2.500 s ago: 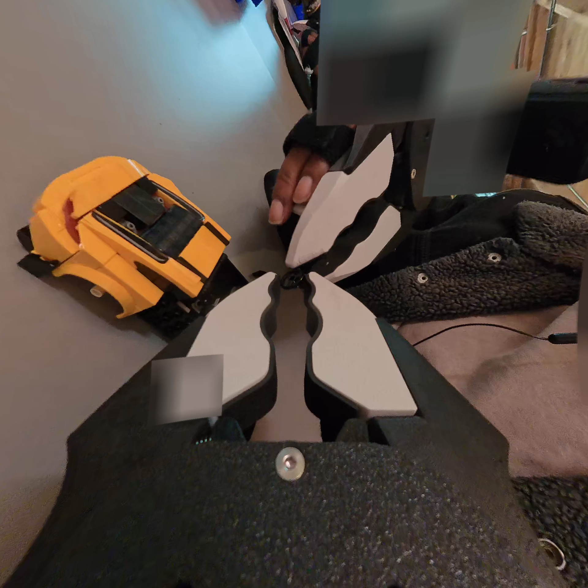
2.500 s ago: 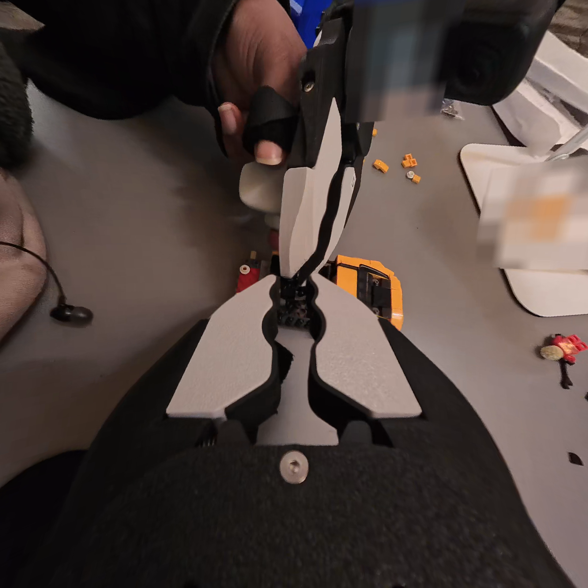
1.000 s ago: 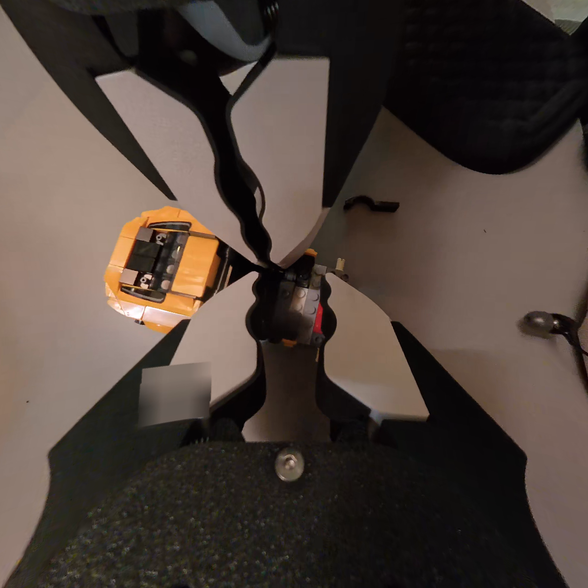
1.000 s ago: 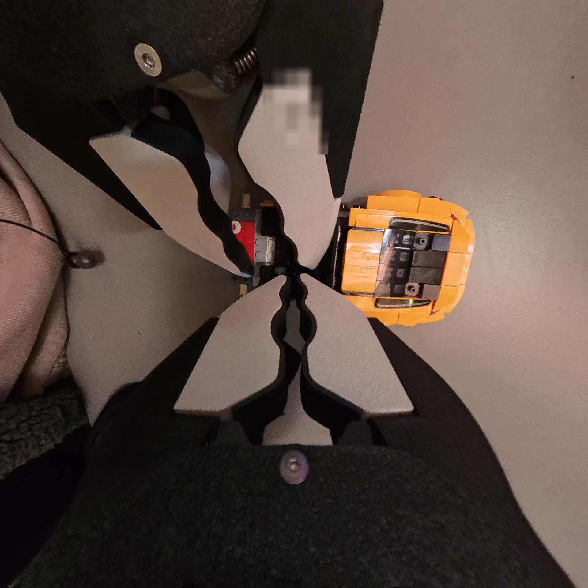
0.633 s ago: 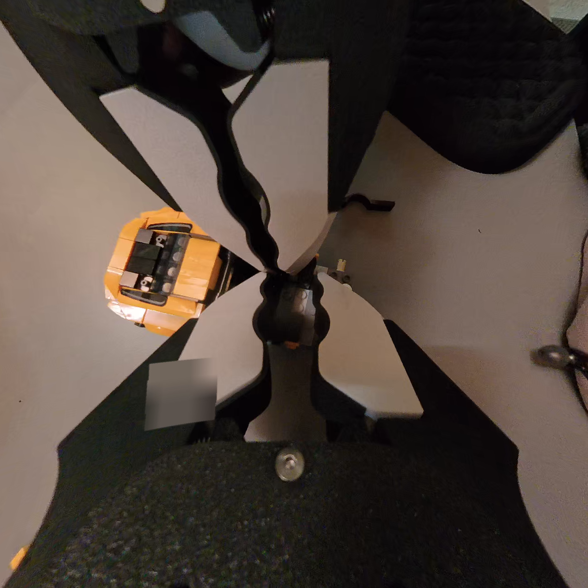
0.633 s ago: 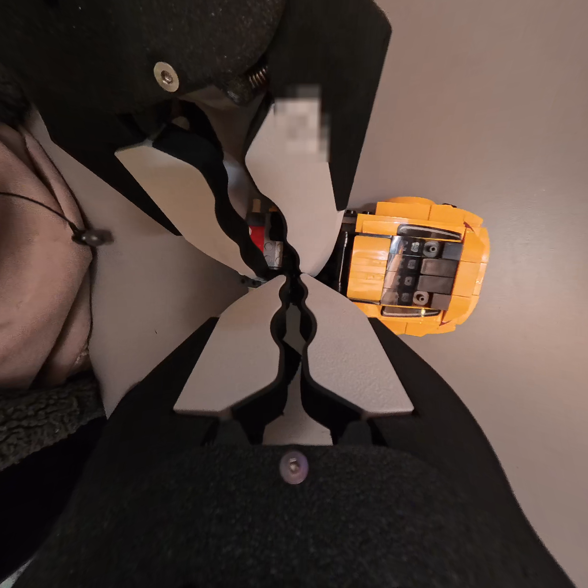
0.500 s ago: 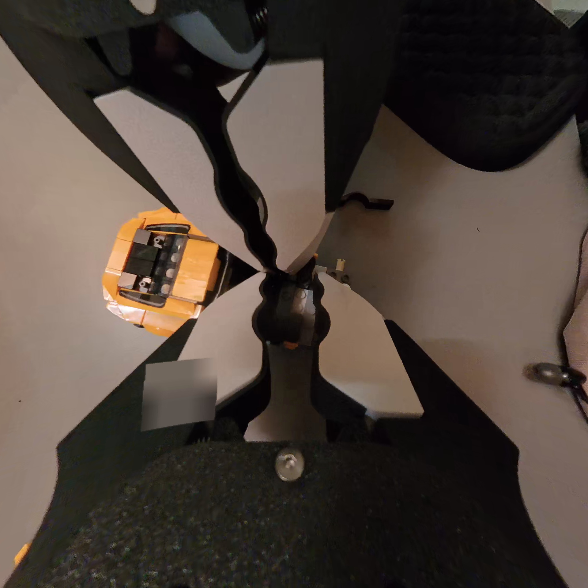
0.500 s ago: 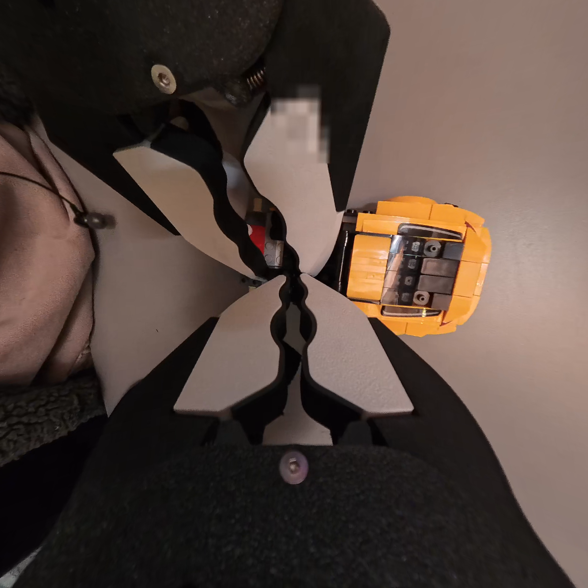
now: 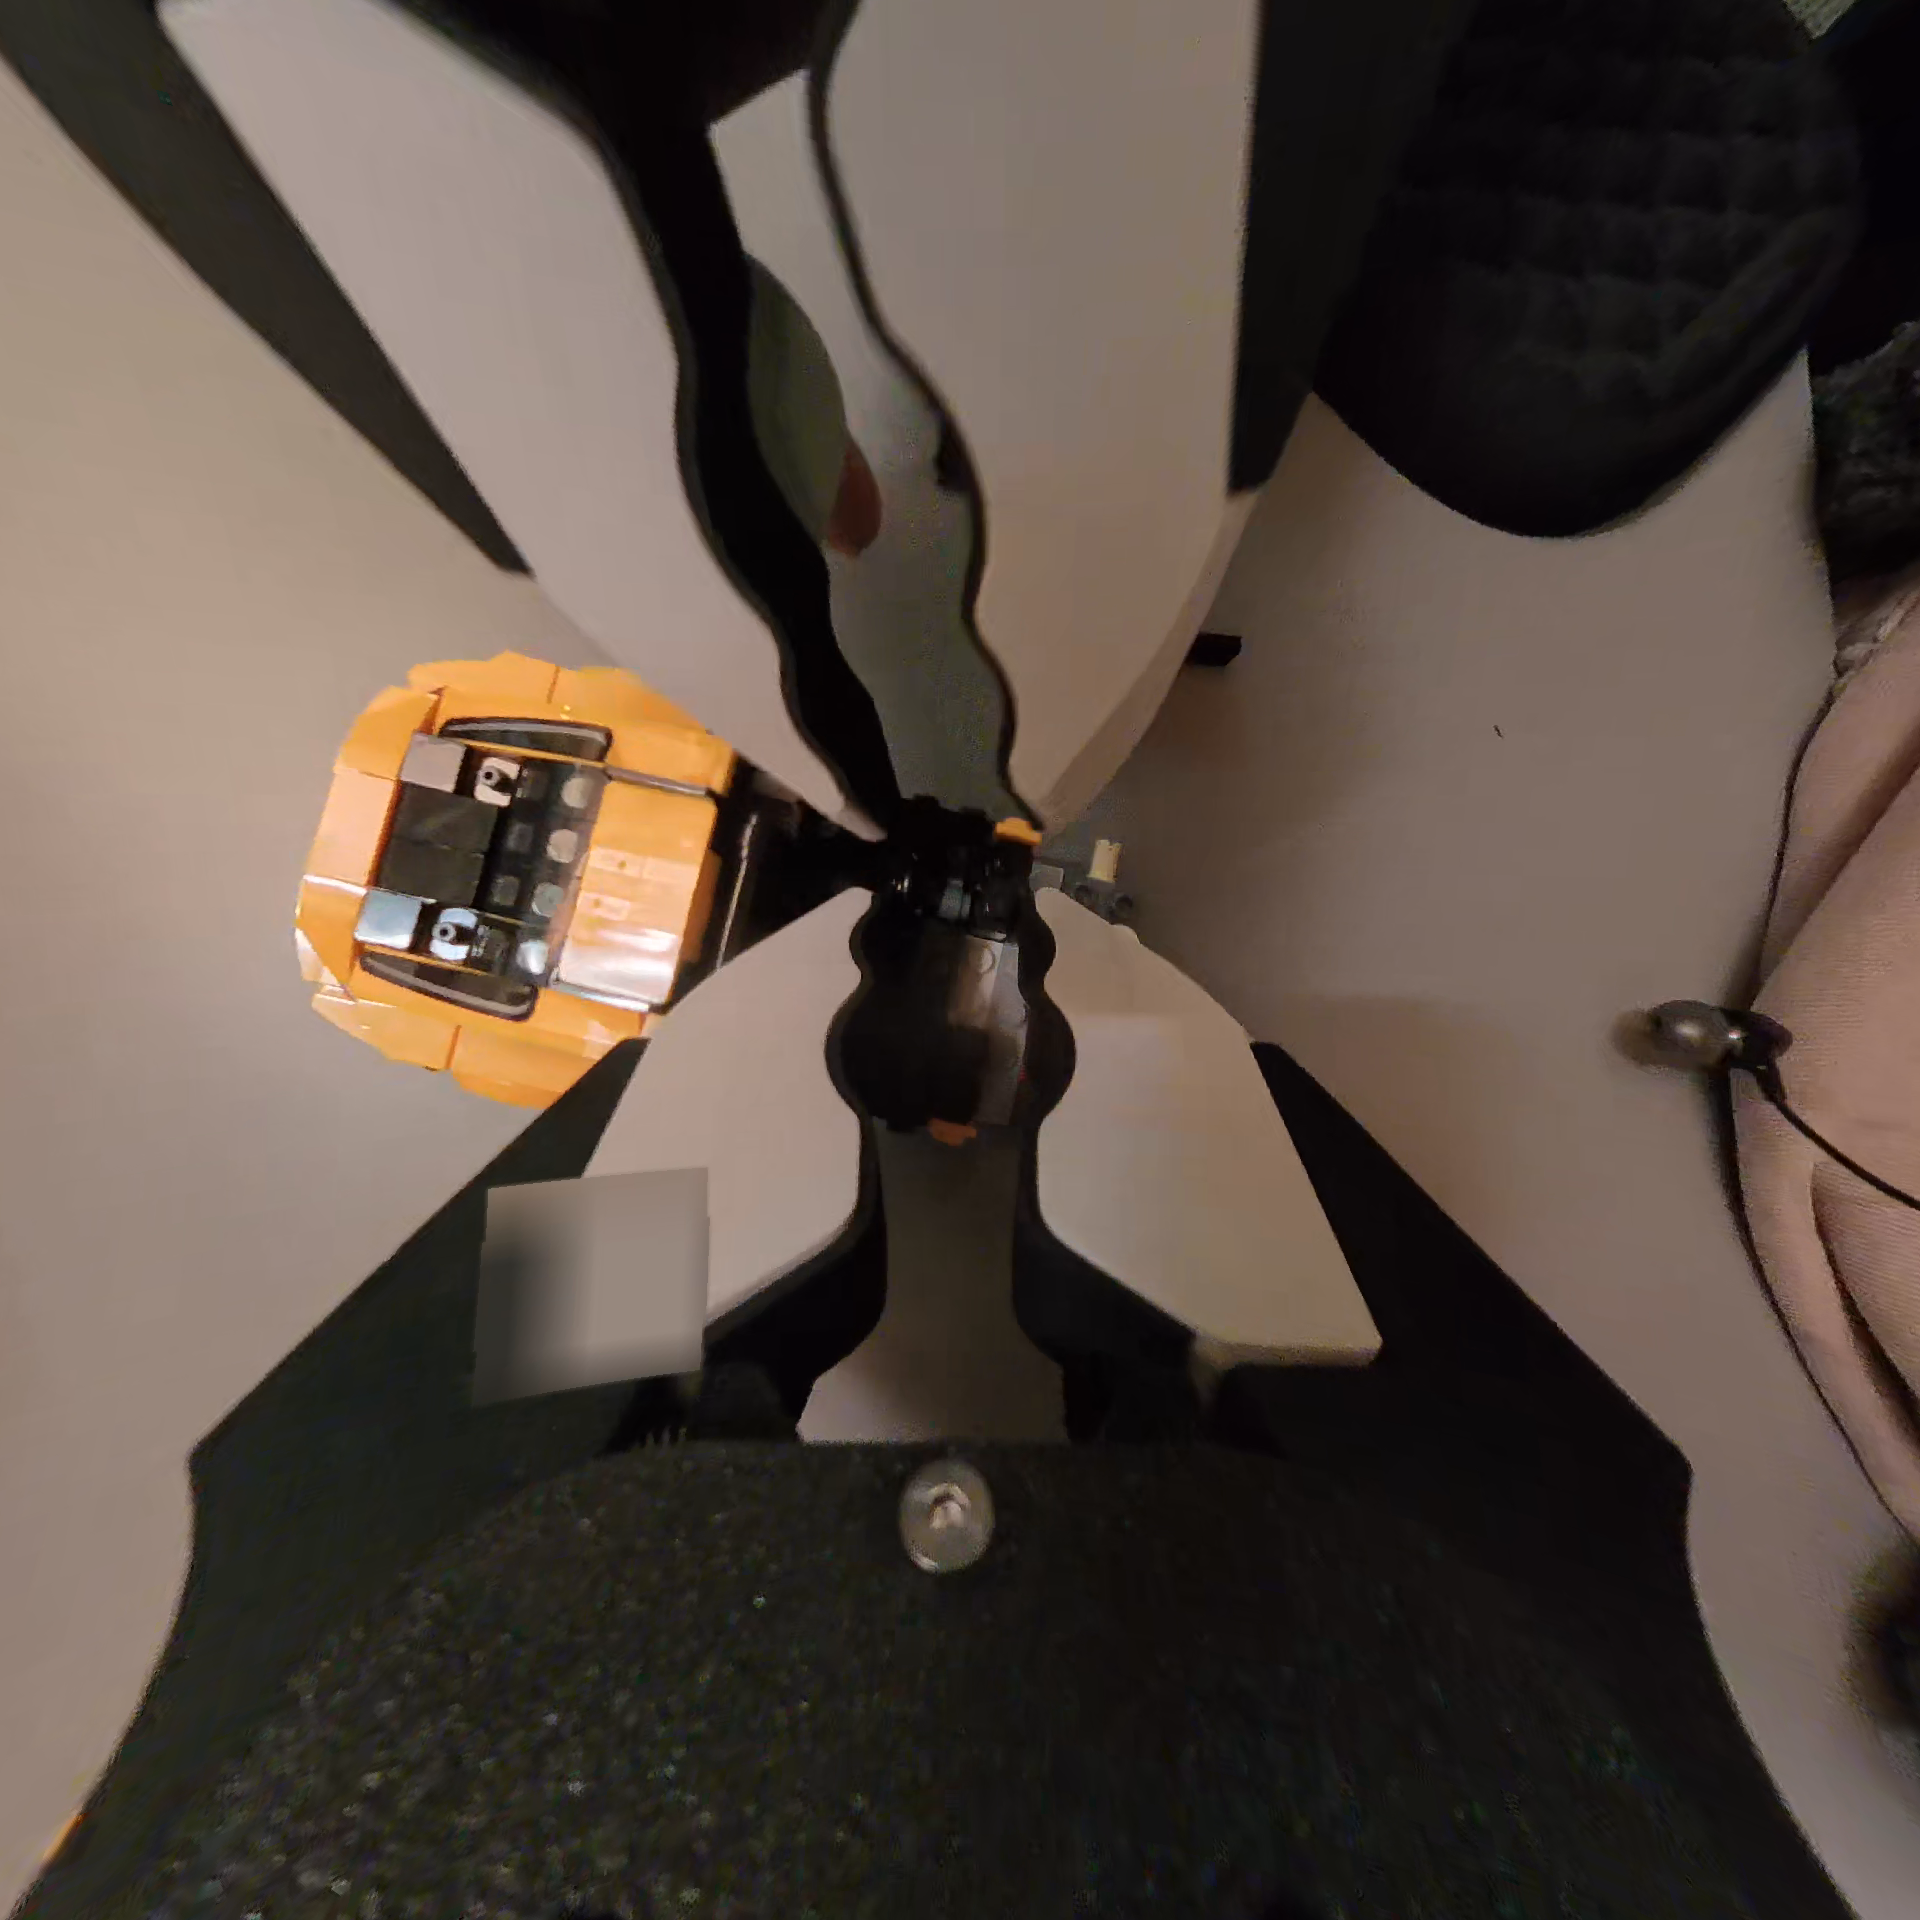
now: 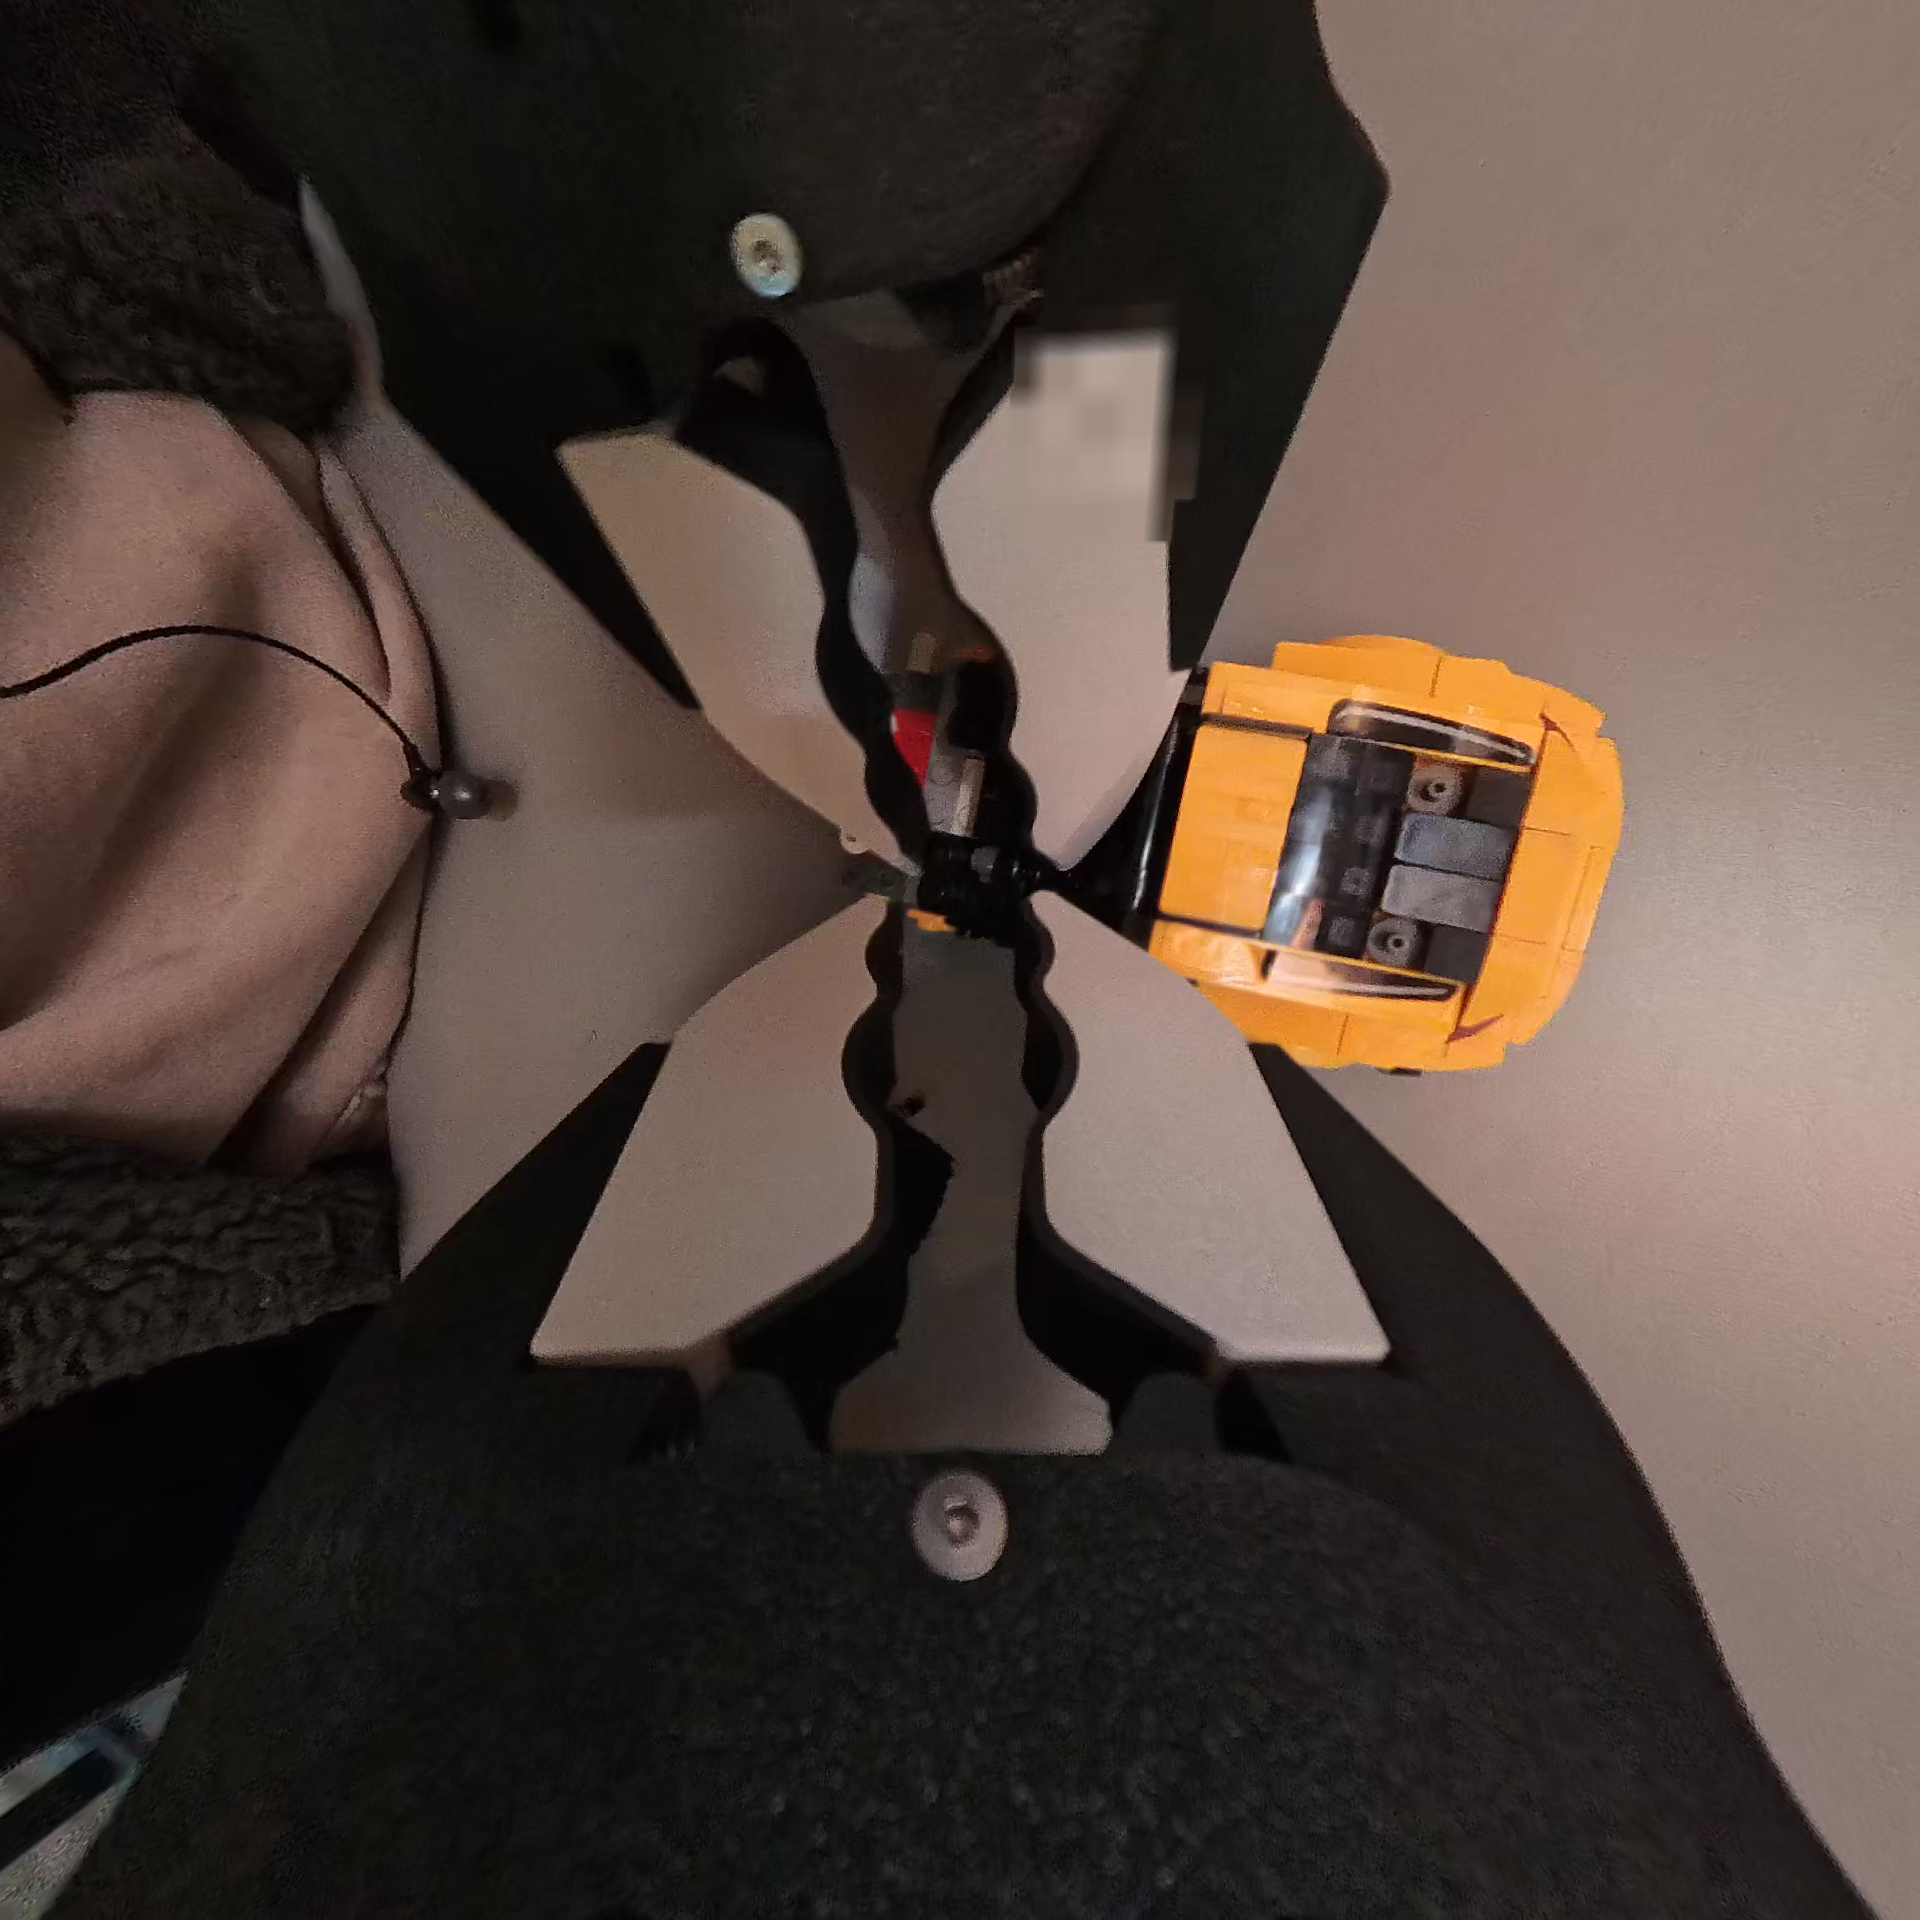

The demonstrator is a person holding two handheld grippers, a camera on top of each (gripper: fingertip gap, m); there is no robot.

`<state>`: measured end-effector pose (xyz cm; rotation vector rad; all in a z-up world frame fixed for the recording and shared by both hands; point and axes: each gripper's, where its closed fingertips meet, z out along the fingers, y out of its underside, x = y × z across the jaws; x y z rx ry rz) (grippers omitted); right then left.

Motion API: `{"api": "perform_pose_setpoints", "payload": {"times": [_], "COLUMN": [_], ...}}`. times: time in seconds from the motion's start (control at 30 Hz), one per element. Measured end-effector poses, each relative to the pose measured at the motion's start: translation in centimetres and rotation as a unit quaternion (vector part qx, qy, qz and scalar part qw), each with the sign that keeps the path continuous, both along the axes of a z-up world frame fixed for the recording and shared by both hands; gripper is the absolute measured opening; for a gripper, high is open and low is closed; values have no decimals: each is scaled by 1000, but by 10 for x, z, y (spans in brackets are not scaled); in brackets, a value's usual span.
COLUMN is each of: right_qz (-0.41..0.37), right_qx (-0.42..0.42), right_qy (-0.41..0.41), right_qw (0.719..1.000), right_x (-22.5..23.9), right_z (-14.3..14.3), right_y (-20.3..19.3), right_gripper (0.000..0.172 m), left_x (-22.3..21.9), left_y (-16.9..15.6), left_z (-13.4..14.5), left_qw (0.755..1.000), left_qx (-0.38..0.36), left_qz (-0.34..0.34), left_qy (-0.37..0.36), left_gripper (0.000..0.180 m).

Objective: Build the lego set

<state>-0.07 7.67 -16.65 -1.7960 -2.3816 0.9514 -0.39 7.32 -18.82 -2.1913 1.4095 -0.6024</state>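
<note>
The grey bench [image 9: 1455, 831] carries everything, and a beige cloth [image 10: 187, 810] with a dark fleece garment [image 10: 156, 1247] lies at its edge, at 9 o'clock in the right wrist view. On the bench rests the orange brick-built car body [image 9: 488, 883], at 9 o'clock in the left wrist view and at 3 o'clock in the right one; it is just beside both tongs. The left tongs [image 9: 951, 904] are closed on a dark brick assembly [image 9: 966, 997] with grey, red and orange parts, which sits between the two fingers, and the pads press on its sides. The right tongs [image 10: 971, 914] come from the opposite side, so the two pairs meet tip to tip; their fingers stand a little apart and the tips are at a black knobbly end [image 10: 971, 878] of the same assembly, but I cannot tell if they press it. A small earbud [image 9: 1694, 1034] on a thin black cable [image 9: 1829, 1153] lies at 3 o'clock in the left view.
</note>
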Motion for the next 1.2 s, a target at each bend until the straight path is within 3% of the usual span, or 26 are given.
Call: {"api": "perform_pose_setpoints", "payload": {"times": [0.33, 0.63, 1.2], "right_qz": [-78, -94, -121], "right_qx": [85, 75, 26], "right_qy": [124, 174, 226], "right_qw": [985, 977, 966], "right_x": [11, 7, 7], "right_z": [-13, -13, -6], "right_y": [0, 0, 8], "right_gripper": [27, 27, 27], "left_x": [0, -6, -6], "left_y": [-3, -5, -12], "left_z": [-2, -3, -4], "left_qw": [998, 985, 967], "left_qx": [-16, -39, -58], "left_qz": [-41, -73, -143], "left_qy": [53, 153, 205], "left_gripper": [27, 27, 25]}}
